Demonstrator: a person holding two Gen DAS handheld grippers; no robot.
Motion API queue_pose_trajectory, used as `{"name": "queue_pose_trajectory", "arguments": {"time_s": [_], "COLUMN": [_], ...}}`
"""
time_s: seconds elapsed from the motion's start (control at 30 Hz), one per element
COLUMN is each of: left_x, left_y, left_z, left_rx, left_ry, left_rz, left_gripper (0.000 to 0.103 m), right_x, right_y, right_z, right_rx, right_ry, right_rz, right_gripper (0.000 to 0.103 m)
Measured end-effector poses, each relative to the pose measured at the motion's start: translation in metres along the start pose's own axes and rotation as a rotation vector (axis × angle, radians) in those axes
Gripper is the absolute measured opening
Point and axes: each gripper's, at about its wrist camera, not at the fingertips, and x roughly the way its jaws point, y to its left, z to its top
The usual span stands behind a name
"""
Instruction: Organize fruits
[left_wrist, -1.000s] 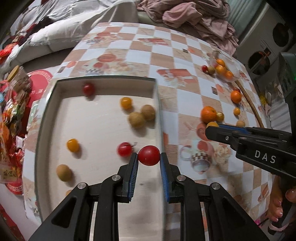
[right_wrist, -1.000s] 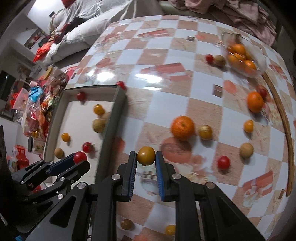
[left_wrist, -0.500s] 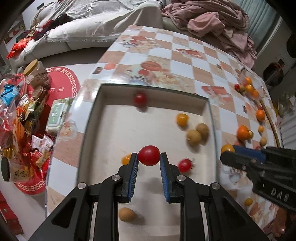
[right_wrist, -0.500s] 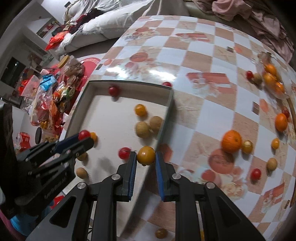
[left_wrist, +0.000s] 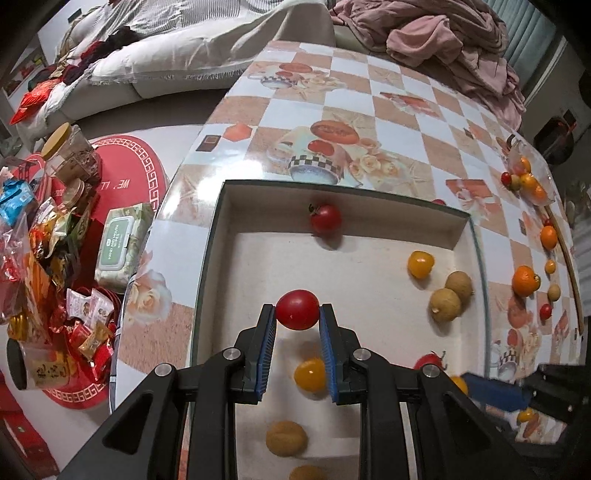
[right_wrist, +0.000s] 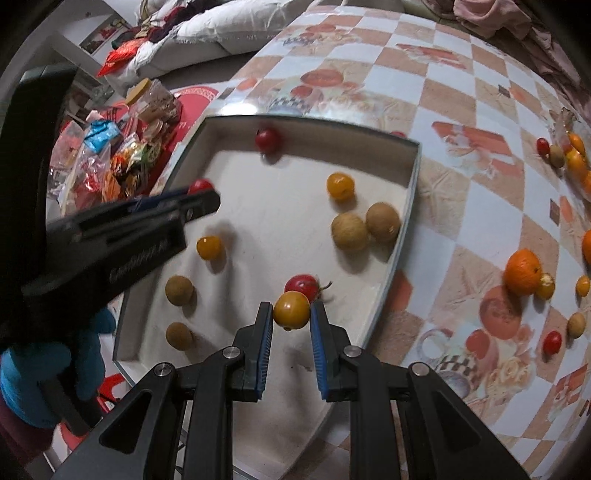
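1. My left gripper (left_wrist: 297, 316) clamps a red tomato (left_wrist: 297, 309) between its blue pads (left_wrist: 269, 334); the jaws stand only as wide as the fruit, both pads touching it.
2. My right gripper (right_wrist: 291, 315) clamps a yellow tomato (right_wrist: 291, 309) the same way, jaws narrowed to the fruit's width.
3. Both held fruits hang over the floor of the white tray (left_wrist: 218, 236): the red one above its middle, the yellow one toward the tray's near right side.
4. Just beyond the yellow tomato, a stemmed red tomato (right_wrist: 303, 285) lies on the tray floor.
5. Further loose fruit in the tray:
   - two brown longans (right_wrist: 364, 227) side by side near the right wall;
   - a yellow tomato next to them (right_wrist: 340, 186), on the far side;
   - a red tomato against the far wall (left_wrist: 325, 218);
   - a small yellow tomato (right_wrist: 209, 247) and two brown fruits (right_wrist: 179, 290) toward the left side.
6. The tray sits at the left edge of the checkered table (left_wrist: 406, 122).
7. On the table to the right of the tray, well apart from it, lie an orange (right_wrist: 522, 272), small yellow and red tomatoes and brown longans.
8. A clear bag of fruit (left_wrist: 528, 177) rests near the table's far right edge.
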Motion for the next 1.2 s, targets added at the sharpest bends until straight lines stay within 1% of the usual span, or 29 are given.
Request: {"name": "queue_pose_trajectory", "arguments": {"time_s": [0.3,0.53,0.57,0.6,0.63,0.67,0.73,0.83,0.87,0.9,0.93,0.97,1.0,1.03,1.07,1.1,1.2], "left_x": [0.019,0.024,0.024,0.024,0.025,0.022,0.02,0.02,0.02,0.019,0.018,0.017,0.016,0.015,0.015,0.014,0.011], "left_y": [-0.003,-0.007,-0.007,-0.006,-0.007,-0.007,-0.008,-0.01,-0.01,-0.011,-0.011,-0.011,-0.011,-0.01,-0.01,-0.011,-0.011], "left_z": [-0.001,0.002,0.003,0.003,0.004,0.003,0.003,0.001,0.001,0.001,0.0,0.0,-0.001,-0.001,-0.001,-0.002,-0.004], "left_rx": [0.03,0.069,0.07,0.071,0.069,0.065,0.069,0.071,0.071,0.071,0.071,0.07,0.069,0.069,0.067,0.064,0.06], "left_ry": [0.04,0.039,0.042,0.045,0.047,0.029,0.009,0.025,0.027,0.027,0.027,0.026,0.027,0.029,0.034,0.039,0.049], "left_rz": [0.012,0.024,0.026,0.029,0.038,0.048,0.048,0.043,0.042,0.044,0.044,0.044,0.047,0.051,0.052,0.052,0.046], "left_gripper": [0.025,0.026,0.029,0.048,0.062,0.073,0.073,0.073,0.073,0.075,0.075,0.075,0.075,0.075,0.075,0.075,0.075], "right_x": [0.016,0.028,0.029,0.03,0.029,0.029,0.031,0.031,0.031,0.031,0.03,0.029,0.026,0.023,0.019,0.015,0.003], "right_y": [0.011,0.013,0.015,0.016,0.017,0.019,0.024,0.027,0.028,0.028,0.029,0.03,0.031,0.033,0.034,0.037,0.044], "right_z": [-0.016,-0.019,-0.02,-0.02,-0.02,-0.021,-0.022,-0.024,-0.024,-0.024,-0.025,-0.027,-0.028,-0.03,-0.031,-0.032,-0.032], "right_rx": [-0.009,-0.005,-0.011,-0.015,-0.022,-0.032,-0.057,-0.079,-0.081,-0.081,-0.08,-0.08,-0.084,-0.089,-0.097,-0.104,-0.124], "right_ry": [0.024,0.02,0.017,0.012,0.007,0.003,-0.002,-0.006,-0.005,-0.003,-0.003,-0.006,-0.013,-0.021,-0.029,-0.037,-0.051], "right_rz": [-0.048,-0.073,-0.079,-0.085,-0.093,-0.102,-0.12,-0.13,-0.13,-0.129,-0.13,-0.13,-0.13,-0.131,-0.133,-0.134,-0.133], "right_gripper": [0.022,0.022,0.023,0.023,0.023,0.023,0.023,0.025,0.029,0.032,0.041,0.051,0.056,0.064,0.068,0.069,0.077]}}
